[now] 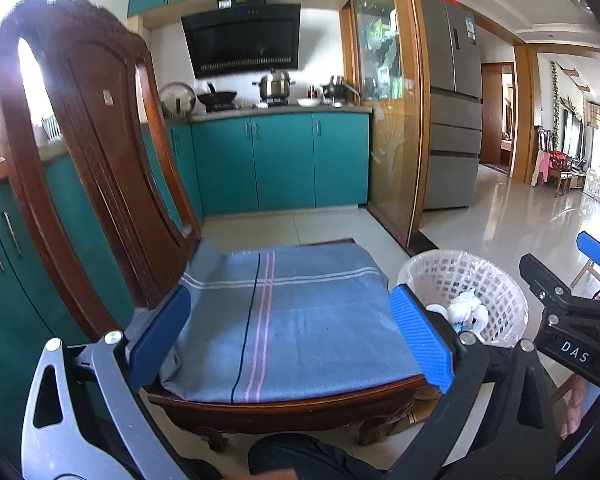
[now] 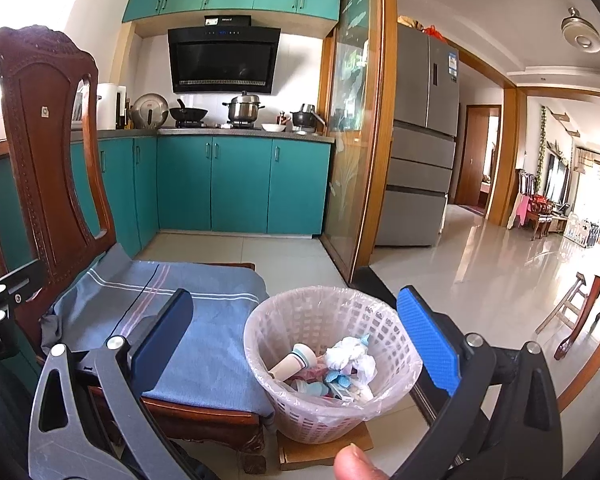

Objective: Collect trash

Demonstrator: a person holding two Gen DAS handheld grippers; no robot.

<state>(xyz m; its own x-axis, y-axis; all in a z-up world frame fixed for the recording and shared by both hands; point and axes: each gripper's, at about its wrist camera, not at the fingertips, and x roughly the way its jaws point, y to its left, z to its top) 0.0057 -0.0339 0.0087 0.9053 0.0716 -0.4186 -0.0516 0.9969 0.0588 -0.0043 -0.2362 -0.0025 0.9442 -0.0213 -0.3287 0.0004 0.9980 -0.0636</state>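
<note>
Both the left claw and right claw gape empty. The basket holds light, soft crumpled paper; I'd pinch a loose fold.

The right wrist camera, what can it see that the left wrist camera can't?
Only the right wrist view looks down into the trash basket, so it shows the white bottle, crumpled tissue and wrappers inside, plus the wooden board under the basket and a white jug on the counter.

Only the left wrist view shows the whole blue cloth on the seat, with nothing lying on it.

Both show the wooden chair, the teal cabinets, the pots, the grey fridge, and both grippers, left gripper and right gripper, open and empty.
</note>
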